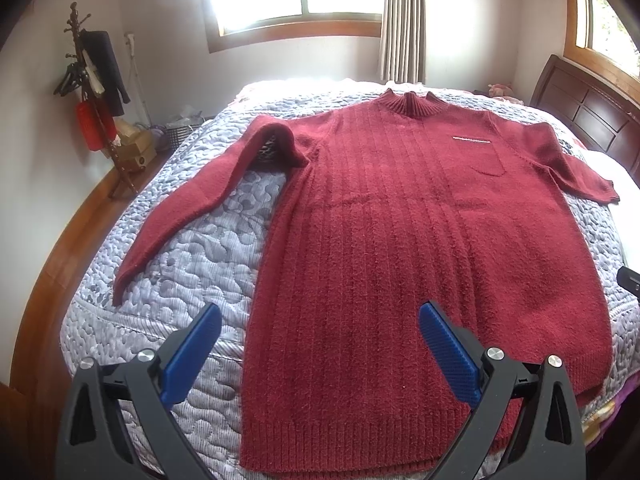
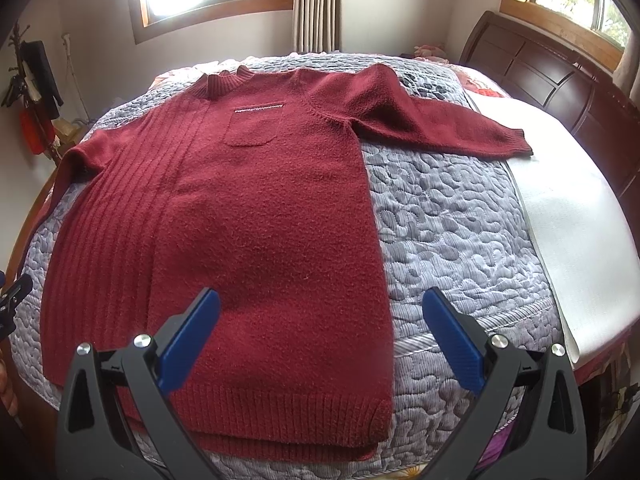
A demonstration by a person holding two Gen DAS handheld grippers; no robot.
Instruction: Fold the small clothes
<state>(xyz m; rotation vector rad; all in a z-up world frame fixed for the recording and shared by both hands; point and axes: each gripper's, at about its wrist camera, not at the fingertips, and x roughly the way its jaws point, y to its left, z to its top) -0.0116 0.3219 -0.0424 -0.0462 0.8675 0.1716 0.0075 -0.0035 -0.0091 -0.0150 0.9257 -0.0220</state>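
The bed (image 1: 168,248) carries the sweater (image 1: 400,240) flat, face up, collar far, hem near me, both sleeves spread. My left gripper (image 1: 320,344) and right gripper (image 2: 320,332) hang above the hem, both wide apart and holding nothing. I judge 2 risks: the fuzzy knit slipping from a shallow pinch, and the left sleeve (image 1: 192,208), already kinked at the shoulder, bunching under a fold.

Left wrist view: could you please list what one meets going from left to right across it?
Coat rack → sweater's left-side sleeve → ribbed sweater body → chest pocket → wooden headboard.
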